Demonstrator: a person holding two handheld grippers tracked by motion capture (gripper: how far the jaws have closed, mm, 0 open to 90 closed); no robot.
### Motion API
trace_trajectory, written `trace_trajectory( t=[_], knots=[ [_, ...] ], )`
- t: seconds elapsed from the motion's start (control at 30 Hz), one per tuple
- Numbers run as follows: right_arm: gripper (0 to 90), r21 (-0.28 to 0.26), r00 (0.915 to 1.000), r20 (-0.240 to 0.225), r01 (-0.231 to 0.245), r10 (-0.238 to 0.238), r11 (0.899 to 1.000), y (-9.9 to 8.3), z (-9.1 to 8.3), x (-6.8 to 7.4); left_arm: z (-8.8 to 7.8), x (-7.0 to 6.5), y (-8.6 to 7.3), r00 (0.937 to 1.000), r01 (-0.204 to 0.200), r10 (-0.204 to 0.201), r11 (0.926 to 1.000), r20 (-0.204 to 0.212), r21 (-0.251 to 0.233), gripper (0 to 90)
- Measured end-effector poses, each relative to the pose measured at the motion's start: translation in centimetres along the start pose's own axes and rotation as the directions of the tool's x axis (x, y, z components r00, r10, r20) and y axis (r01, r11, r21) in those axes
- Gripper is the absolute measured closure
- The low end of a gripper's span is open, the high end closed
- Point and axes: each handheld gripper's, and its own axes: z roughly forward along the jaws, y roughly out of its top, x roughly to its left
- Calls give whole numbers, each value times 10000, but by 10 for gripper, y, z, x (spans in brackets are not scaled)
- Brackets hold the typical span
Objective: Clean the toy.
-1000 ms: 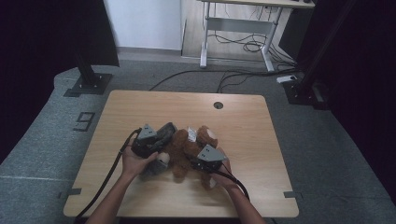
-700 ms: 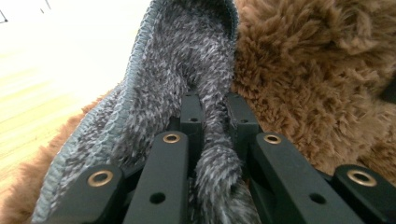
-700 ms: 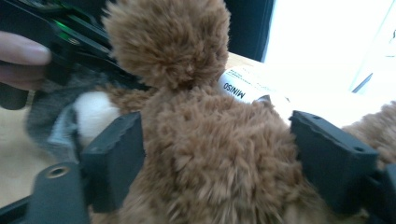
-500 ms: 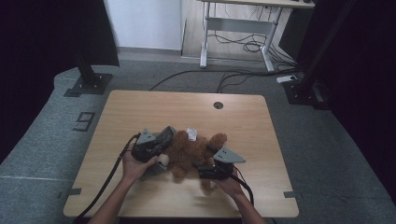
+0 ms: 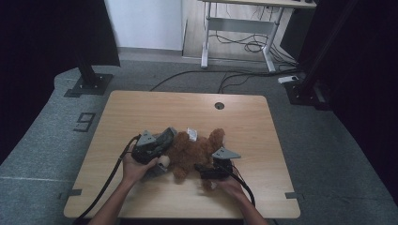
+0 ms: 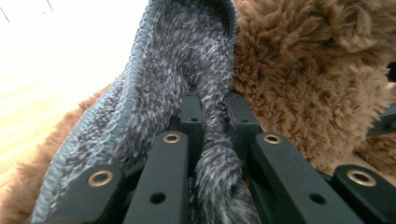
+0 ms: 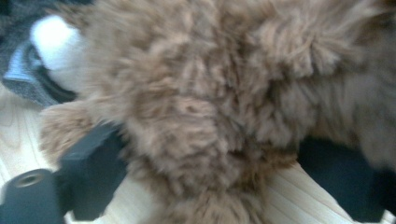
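Note:
A brown teddy bear (image 5: 195,152) lies on its side in the middle of the wooden table (image 5: 141,112). My left gripper (image 5: 170,136) sits at the bear's left end, shut on a grey fuzzy knit garment (image 6: 187,56) with a blue hem; the fabric is pinched between the jaws (image 6: 212,100), and brown fur (image 6: 317,79) lies to its right. My right gripper (image 5: 201,171) comes in from the front right. Its jaws have just been opening and now stand wide on either side of the bear's body (image 7: 210,102), not squeezing it. A white plush patch (image 7: 51,37) shows beside the grey fabric (image 7: 21,86).
A white tag (image 5: 191,133) sticks up behind the bear. The table has a cable hole (image 5: 219,105) near its far edge. Beyond it are a desk frame (image 5: 234,28) with cables and two black stands (image 5: 89,79) (image 5: 305,89) on the grey floor.
My right gripper has moved off the top of the bear toward the front right and lower, and its jaws have spread apart. The left hand has stayed put.

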Motion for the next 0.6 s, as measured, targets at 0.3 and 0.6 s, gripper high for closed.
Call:
trace_trajectory(
  t=[0.3, 0.6],
  knots=[
    [275, 145, 9977, 221, 638, -642, 9979, 11, 23, 0, 1, -2, -1, 10000, 27, -27, 9999, 5, -110, 801],
    [550, -767, 9593, 1857, 2302, -2130, 9701, 31, 35, -6, 9, 9, 20, 9994, 336, -334, 9970, 42, -691, 792]
  ],
)
